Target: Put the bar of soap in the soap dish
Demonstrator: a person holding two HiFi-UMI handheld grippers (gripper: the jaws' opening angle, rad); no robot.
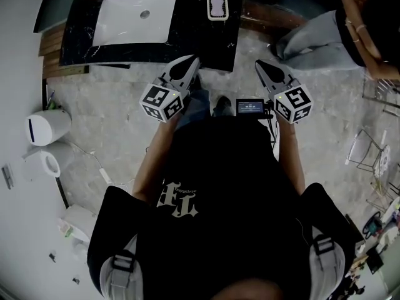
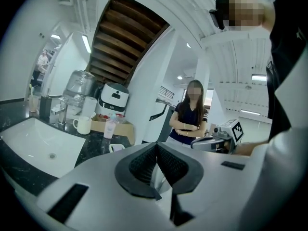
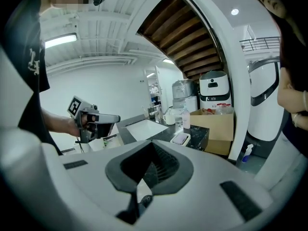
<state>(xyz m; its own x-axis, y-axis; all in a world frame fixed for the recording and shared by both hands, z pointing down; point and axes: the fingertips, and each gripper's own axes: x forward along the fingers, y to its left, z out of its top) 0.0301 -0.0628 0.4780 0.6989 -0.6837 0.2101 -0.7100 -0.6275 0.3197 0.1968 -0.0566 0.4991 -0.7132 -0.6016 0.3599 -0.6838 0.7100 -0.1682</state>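
A white soap dish point(image 1: 217, 8) with a pale ridged inside sits on the black marble counter point(image 1: 187, 36), to the right of the sink. It also shows as the soap dish point(image 2: 115, 148) beyond my left jaws and as the soap dish point(image 3: 182, 138) near the counter's corner. I cannot make out a bar of soap. My left gripper point(image 1: 194, 60) and right gripper point(image 1: 259, 64) hover side by side in front of the counter's near edge, both shut and holding nothing. Each gripper view shows the other: the right gripper point(image 2: 219, 138) and the left gripper point(image 3: 94, 121).
A white sink point(image 1: 134, 17) is set into the counter's left part, with a mug point(image 2: 83, 125) and bottles behind it. A person in grey trousers point(image 1: 312, 36) stands at the right. A cardboard box point(image 3: 211, 124), a white bin point(image 1: 44, 127) and a wire rack point(image 1: 375, 149) stand around.
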